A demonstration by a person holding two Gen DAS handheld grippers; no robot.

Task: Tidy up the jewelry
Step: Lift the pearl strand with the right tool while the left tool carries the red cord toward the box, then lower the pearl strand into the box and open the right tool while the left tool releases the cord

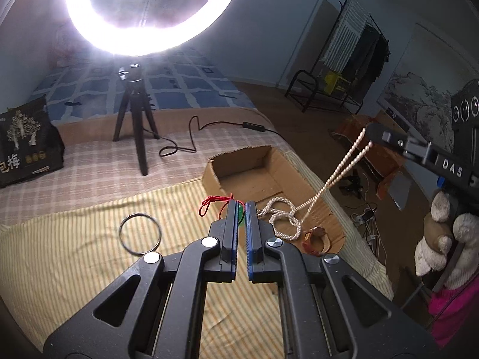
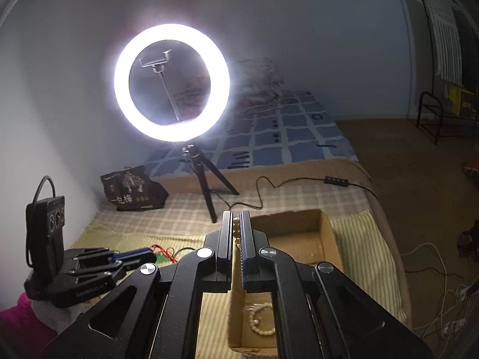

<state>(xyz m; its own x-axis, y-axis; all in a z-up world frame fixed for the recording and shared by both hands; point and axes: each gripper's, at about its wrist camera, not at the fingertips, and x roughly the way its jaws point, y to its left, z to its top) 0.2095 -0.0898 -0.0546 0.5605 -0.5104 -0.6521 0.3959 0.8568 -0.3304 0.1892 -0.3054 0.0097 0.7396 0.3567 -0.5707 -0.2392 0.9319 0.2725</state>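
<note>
Where writing shows: the black snack bag (image 1: 28, 143) with a white tree print bears Chinese characters, "梅" among them; the right hand-held gripper (image 1: 371, 133) reads "DAS".
Thin dark metal bangle (image 1: 140, 234): flat on the yellow striped cloth (image 1: 89, 269) of the bed.
Left hand-held gripper (image 1: 242, 209): clenched on a green pendant on a red knotted cord (image 1: 209, 203).
Open cardboard box (image 1: 248, 164): holds the white bead coil.
Long cream bead necklace (image 1: 335, 176): pinched by the right hand-held gripper, strung up from the box.
</note>
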